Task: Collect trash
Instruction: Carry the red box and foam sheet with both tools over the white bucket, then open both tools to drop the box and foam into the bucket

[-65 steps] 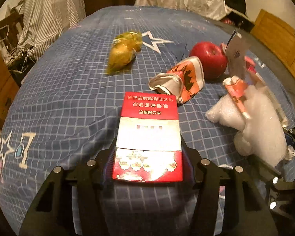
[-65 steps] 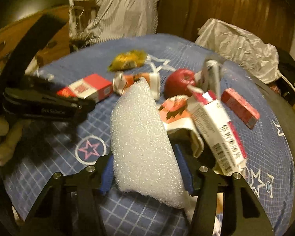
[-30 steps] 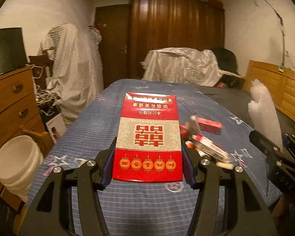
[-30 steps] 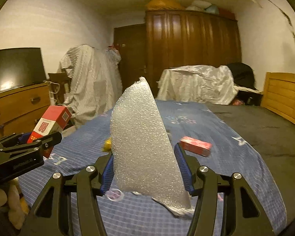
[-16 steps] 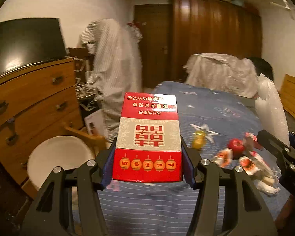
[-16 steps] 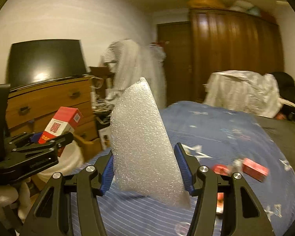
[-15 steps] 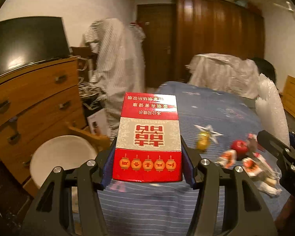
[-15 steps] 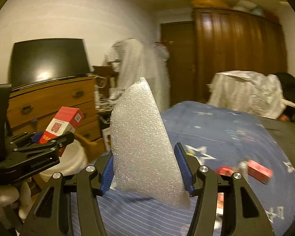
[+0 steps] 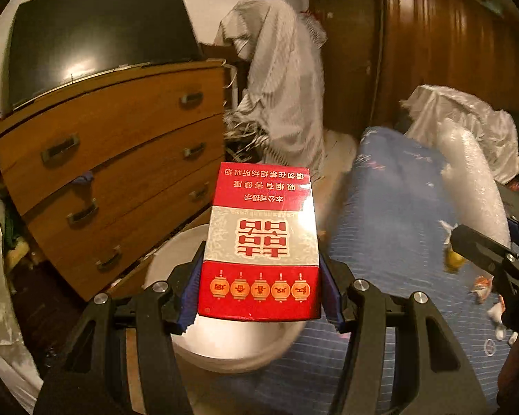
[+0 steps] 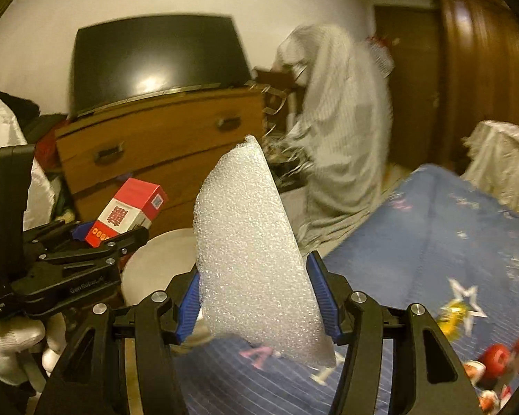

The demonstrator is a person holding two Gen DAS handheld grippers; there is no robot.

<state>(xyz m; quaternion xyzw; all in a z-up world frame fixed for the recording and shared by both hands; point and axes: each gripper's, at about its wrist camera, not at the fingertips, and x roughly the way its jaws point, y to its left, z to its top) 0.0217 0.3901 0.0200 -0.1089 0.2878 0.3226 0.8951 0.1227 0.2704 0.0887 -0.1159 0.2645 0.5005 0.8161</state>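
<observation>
My left gripper (image 9: 261,294) is shut on a red and white cigarette box (image 9: 261,242), held up in the air above a white bucket (image 9: 190,342) that stands beside the bed. The right wrist view shows that same box (image 10: 126,214) at the left. Between the blue pads of my right gripper (image 10: 257,304) sits a white foam sheet (image 10: 252,256), gripped and standing upright, with the bucket (image 10: 155,263) behind it. The foam (image 9: 474,186) also shows at the right of the left wrist view. Loose wrappers (image 10: 498,363) and a yellow packet (image 10: 455,314) lie on the blue bedspread.
A wooden chest of drawers (image 9: 114,159) with a dark television (image 9: 97,41) on top stands at the left. Striped cloth (image 9: 280,86) hangs over a chair behind the bucket. The bed (image 9: 391,207) fills the right side, and a dark wardrobe (image 9: 449,52) stands at the back.
Both grippers swung left away from the bed toward the chest of drawers and the white bucket, each keeping its hold. The bucket now sits right under the cigarette box.
</observation>
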